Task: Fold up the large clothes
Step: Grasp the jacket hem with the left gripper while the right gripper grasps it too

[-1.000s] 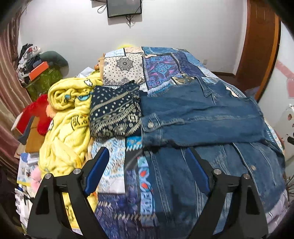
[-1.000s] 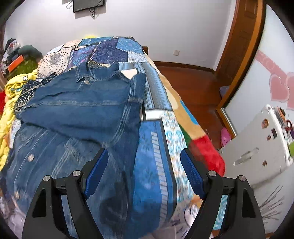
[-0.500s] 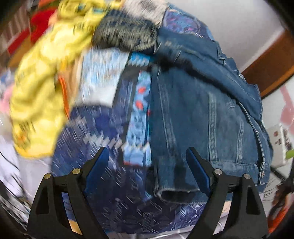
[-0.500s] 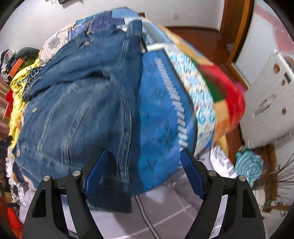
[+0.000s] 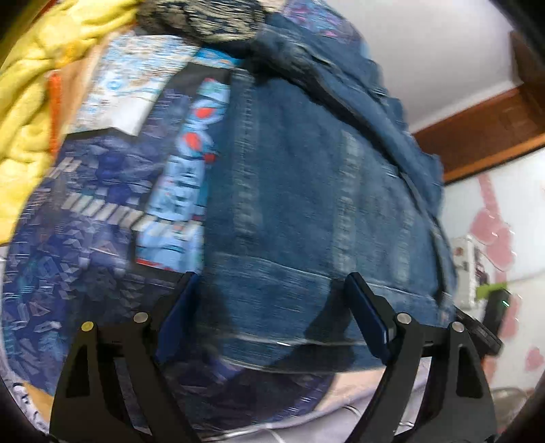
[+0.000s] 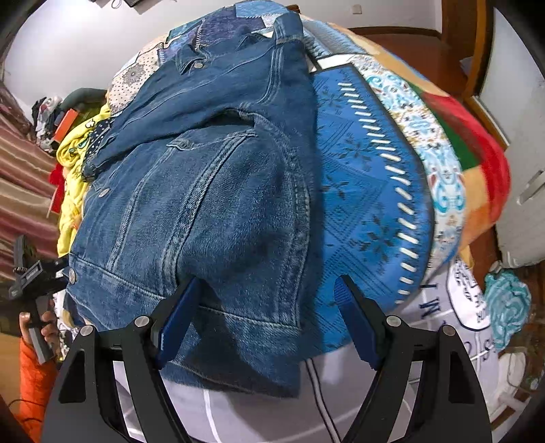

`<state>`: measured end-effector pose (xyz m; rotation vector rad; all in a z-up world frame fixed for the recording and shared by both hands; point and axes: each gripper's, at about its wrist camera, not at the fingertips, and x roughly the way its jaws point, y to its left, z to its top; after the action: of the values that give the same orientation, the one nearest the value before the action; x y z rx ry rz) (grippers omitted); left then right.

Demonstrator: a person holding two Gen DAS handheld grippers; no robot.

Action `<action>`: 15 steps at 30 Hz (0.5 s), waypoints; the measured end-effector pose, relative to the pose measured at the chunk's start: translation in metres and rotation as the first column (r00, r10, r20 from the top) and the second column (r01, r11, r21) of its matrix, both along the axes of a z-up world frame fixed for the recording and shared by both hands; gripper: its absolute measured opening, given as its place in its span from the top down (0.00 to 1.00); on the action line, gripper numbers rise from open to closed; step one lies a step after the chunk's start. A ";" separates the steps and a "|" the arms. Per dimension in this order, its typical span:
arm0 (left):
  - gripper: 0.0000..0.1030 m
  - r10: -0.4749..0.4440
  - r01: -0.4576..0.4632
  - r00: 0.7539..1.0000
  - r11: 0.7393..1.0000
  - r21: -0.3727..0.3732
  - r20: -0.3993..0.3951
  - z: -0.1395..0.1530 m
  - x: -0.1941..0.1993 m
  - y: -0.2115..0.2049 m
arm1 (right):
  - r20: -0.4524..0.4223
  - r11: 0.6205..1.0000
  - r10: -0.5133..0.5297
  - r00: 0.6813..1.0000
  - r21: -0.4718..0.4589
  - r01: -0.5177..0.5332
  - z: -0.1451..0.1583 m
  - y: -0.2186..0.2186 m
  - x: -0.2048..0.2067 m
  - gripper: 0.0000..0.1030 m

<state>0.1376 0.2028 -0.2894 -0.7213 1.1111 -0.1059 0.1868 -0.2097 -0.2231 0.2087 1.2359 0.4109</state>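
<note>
At the bottom of the right wrist view, the right gripper (image 6: 264, 318) has its jaws spread wide and released, the hem corner of the denim jacket (image 6: 211, 191) lying under and between them without either pad pressing on it. The jacket spreads from there up through the centre of the frame, its collar near the top, one sleeve folded across its middle. It lies on the bed's patchwork quilt (image 6: 368, 170), whose bright blue panel shows to the right of the denim. At the lower left edge a hand (image 6: 44, 327) in an orange sleeve holds the other tool's handle. Farther up the left side sits a yellow blanket (image 6: 73, 184).

In the left wrist view, which is blurred, the left gripper (image 5: 272, 313) at the bottom also stands with jaws wide and released, hovering over the jacket's (image 5: 306, 204) lower hem band; whether the tips touch the cloth cannot be told. The quilt (image 5: 85, 211) fills the left centre, the yellow blanket (image 5: 24, 119) runs along the upper left, and a dark patterned folded cloth (image 5: 204, 17) sits at the top edge.
</note>
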 end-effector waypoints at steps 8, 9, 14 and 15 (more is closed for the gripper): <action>0.41 0.012 -0.013 1.000 0.999 0.033 0.024 0.005 -0.001 -0.013 | -0.019 0.990 -0.065 0.998 0.121 0.067 -0.008 -0.012 0.005 0.26; 0.52 0.014 -0.015 1.000 0.999 0.037 0.028 0.007 -0.001 -0.012 | -0.005 0.992 -0.057 0.998 0.115 0.058 -0.006 -0.011 0.004 0.27; 0.76 0.003 -0.006 0.999 0.998 0.067 0.054 0.019 0.001 -0.005 | 0.043 0.992 -0.004 0.999 0.126 -0.002 0.007 0.000 0.007 0.63; 0.82 -0.001 -0.005 0.998 0.996 0.092 0.065 0.024 0.001 -0.006 | 0.051 0.992 0.007 0.999 0.128 -0.014 0.010 0.003 0.008 0.68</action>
<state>0.1386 0.1968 -0.2652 -0.6328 1.0463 -0.0753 0.1951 -0.2068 -0.2134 0.2997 1.1621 0.5021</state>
